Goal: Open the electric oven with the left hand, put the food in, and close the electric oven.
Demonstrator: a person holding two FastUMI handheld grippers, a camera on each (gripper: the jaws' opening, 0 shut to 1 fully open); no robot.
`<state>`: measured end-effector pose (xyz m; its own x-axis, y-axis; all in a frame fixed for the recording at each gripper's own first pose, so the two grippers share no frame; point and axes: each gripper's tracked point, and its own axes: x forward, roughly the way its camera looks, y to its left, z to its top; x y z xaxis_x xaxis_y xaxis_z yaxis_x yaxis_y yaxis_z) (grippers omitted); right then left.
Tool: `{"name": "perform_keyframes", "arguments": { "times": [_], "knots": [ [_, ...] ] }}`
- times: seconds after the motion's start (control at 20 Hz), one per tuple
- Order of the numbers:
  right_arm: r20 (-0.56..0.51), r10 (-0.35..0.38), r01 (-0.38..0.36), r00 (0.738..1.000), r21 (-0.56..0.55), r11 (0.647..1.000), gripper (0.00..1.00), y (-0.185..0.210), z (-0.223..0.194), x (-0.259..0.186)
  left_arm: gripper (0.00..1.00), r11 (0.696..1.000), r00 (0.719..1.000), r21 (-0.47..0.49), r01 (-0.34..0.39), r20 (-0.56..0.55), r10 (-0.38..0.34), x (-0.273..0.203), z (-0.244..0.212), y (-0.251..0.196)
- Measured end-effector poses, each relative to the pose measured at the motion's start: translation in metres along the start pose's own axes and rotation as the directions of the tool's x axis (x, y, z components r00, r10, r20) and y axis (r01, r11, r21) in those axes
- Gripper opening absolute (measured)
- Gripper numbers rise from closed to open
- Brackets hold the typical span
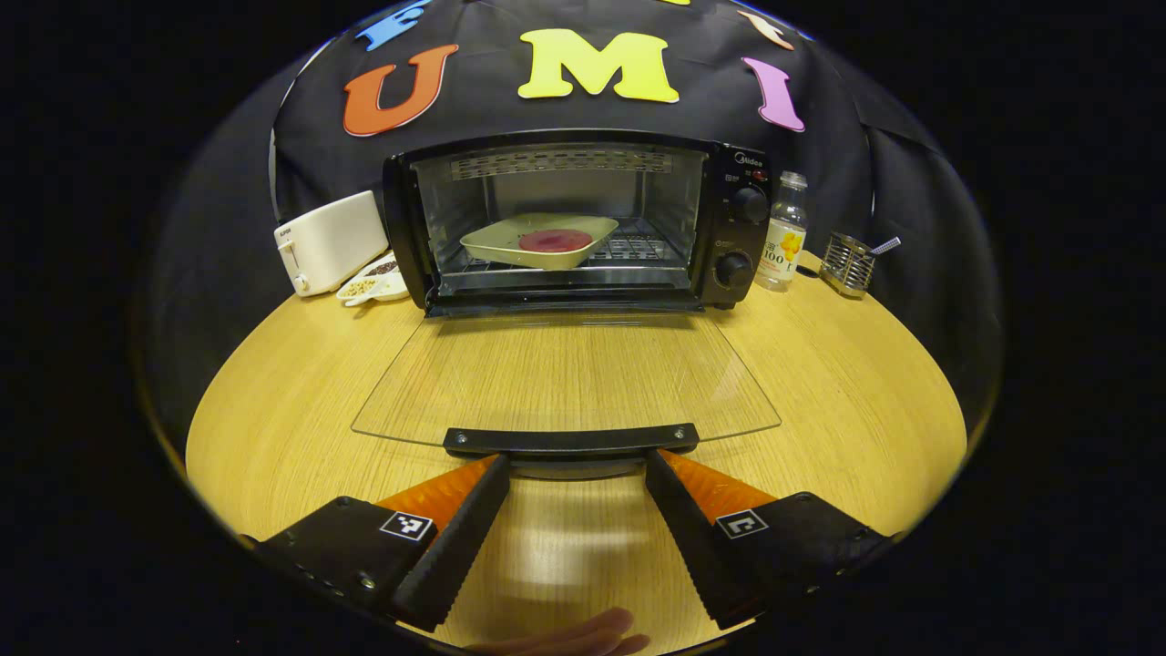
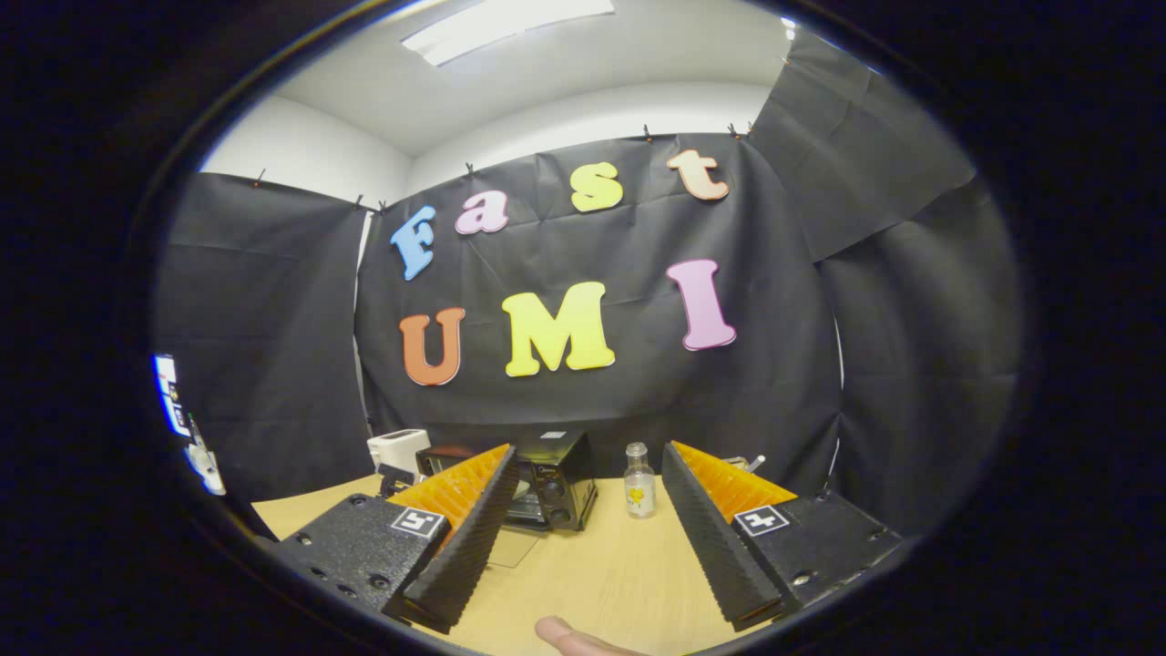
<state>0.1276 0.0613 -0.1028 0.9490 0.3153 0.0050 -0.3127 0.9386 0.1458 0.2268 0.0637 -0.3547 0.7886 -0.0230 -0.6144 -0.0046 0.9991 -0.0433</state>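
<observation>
The black electric oven [image 1: 729,219] stands at the back of the wooden table with its glass door [image 1: 565,383] folded flat down toward me. Inside, on the rack, a pale tray [image 1: 510,244] holds a round dark-red piece of food [image 1: 556,240]. My left gripper [image 1: 577,465] is open, its fingertips just under the door's black handle [image 1: 571,440], one on each side of its middle. My right gripper [image 2: 588,465] is open and empty, raised well back from the table; between its fingers the oven [image 2: 560,483] looks small and far.
A white toaster [image 1: 330,241] and a small dish of snacks [image 1: 373,282] sit left of the oven. On the right are a clear bottle [image 1: 785,232] and a wire holder [image 1: 845,264]. A fingertip [image 1: 583,633] shows at the bottom edge.
</observation>
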Motion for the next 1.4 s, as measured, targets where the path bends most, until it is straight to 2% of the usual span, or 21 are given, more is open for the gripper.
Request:
{"name": "perform_keyframes", "arguments": {
  "times": [0.05,0.1,0.15,0.2,0.25,0.3,0.45,0.5,0.55,0.6,0.65,0.7,0.75,0.8,0.85,0.95,1.0,1.15,1.2,1.3,1.4],
  "knots": [
    [-0.013,-0.001,0.001,1.0,0.003,1.0,0.96,-0.001,-0.006,0.003,0.97,1.0,1.0,0.006,-0.002,-0.004,0.002,0.0,0.0,0.0],
    [-0.026,-0.008,0.008,1.0,0.006,1.0,1.0,-0.003,-0.011,0.004,0.97,1.0,1.0,0.005,-0.002,-0.003,0.002,0.001,0.001,0.0],
    [-0.037,-0.014,0.014,0.999,0.003,1.0,0.96,-0.003,-0.015,0.005,0.97,1.0,1.0,-0.012,-0.004,0.0,0.004,0.0,0.001,0.001],
    [-0.045,-0.018,0.018,0.999,-0.002,1.0,1.0,-0.003,-0.017,0.005,0.97,1.0,1.0,-0.025,-0.006,0.011,0.006,-0.002,0.004,-0.001],
    [-0.047,-0.017,0.017,0.999,-0.008,1.0,1.0,-0.001,-0.017,0.002,0.97,1.0,1.0,-0.009,-0.005,0.011,0.005,-0.002,0.006,-0.001],
    [-0.046,-0.014,0.014,0.999,-0.012,1.0,0.96,0.002,-0.016,0.0,0.97,1.0,1.0,0.0,-0.004,0.006,0.004,-0.002,0.006,0.0],
    [-0.031,-0.012,0.011,0.999,-0.036,0.999,0.96,0.008,-0.01,-0.008,0.97,1.0,1.0,0.003,-0.006,0.001,0.006,-0.004,0.009,0.0],
    [-0.028,-0.015,0.014,0.999,-0.043,0.999,1.0,0.01,-0.009,-0.011,0.97,1.0,1.0,0.012,-0.007,0.005,0.006,-0.006,0.011,-0.001],
    [-0.028,-0.016,0.014,0.999,-0.046,0.999,1.0,0.014,-0.008,-0.014,0.97,1.0,1.0,0.025,-0.006,0.004,0.006,-0.006,0.013,0.0],
    [-0.029,-0.011,0.009,1.0,-0.046,0.999,0.96,0.017,-0.007,-0.015,0.97,1.0,1.0,0.014,-0.006,-0.001,0.006,-0.006,0.013,0.0],
    [-0.034,-0.007,0.006,0.999,-0.045,0.999,0.96,0.022,-0.008,-0.016,0.97,1.0,1.0,0.001,-0.005,-0.019,0.005,-0.006,0.01,0.0],
    [-0.041,-0.005,0.003,0.999,-0.044,0.999,1.0,0.025,-0.009,-0.017,0.97,1.0,1.0,0.007,-0.004,-0.024,0.004,-0.006,0.011,-0.001],
    [-0.045,-0.004,0.002,0.999,-0.045,0.999,0.96,0.026,-0.01,-0.019,0.97,1.0,1.0,0.012,-0.004,-0.027,0.004,-0.011,0.011,-0.006],
    [-0.047,-0.006,0.004,0.999,-0.046,0.999,0.96,0.026,-0.009,-0.02,0.97,1.0,1.0,0.018,-0.003,-0.026,0.003,-0.012,0.013,-0.007],
    [-0.046,-0.009,0.006,0.999,-0.047,0.999,1.0,0.028,-0.008,-0.02,0.97,1.0,1.0,0.015,-0.002,-0.027,0.002,-0.008,0.015,0.0],
    [-0.046,-0.015,0.013,0.999,-0.051,0.999,0.96,0.03,-0.006,-0.021,0.97,1.0,1.0,0.007,-0.001,-0.027,0.001,-0.01,0.019,0.0],
    [-0.044,-0.016,0.014,0.999,-0.054,0.998,1.0,0.031,-0.005,-0.023,0.97,1.0,1.0,0.006,-0.002,-0.023,0.002,-0.012,0.021,0.0],
    [-0.035,-0.018,0.016,0.999,-0.058,0.998,1.0,0.037,-0.001,-0.029,0.97,1.0,1.0,0.008,-0.002,0.0,0.002,-0.016,0.031,0.001],
    [-0.035,-0.015,0.013,0.999,-0.06,0.998,0.96,0.039,-0.001,-0.031,0.97,1.0,1.0,0.003,-0.002,0.0,0.002,-0.017,0.033,0.001],
    [-0.034,-0.02,0.018,0.999,-0.062,0.998,1.0,0.04,0.0,-0.035,0.97,1.0,1.0,-0.005,-0.002,-0.007,0.002,-0.019,0.035,0.001],
    [-0.032,-0.026,0.023,0.999,-0.067,0.997,0.96,0.04,0.001,-0.038,0.97,1.0,1.0,0.003,-0.004,0.009,0.004,-0.021,0.041,0.001]
  ]
}}
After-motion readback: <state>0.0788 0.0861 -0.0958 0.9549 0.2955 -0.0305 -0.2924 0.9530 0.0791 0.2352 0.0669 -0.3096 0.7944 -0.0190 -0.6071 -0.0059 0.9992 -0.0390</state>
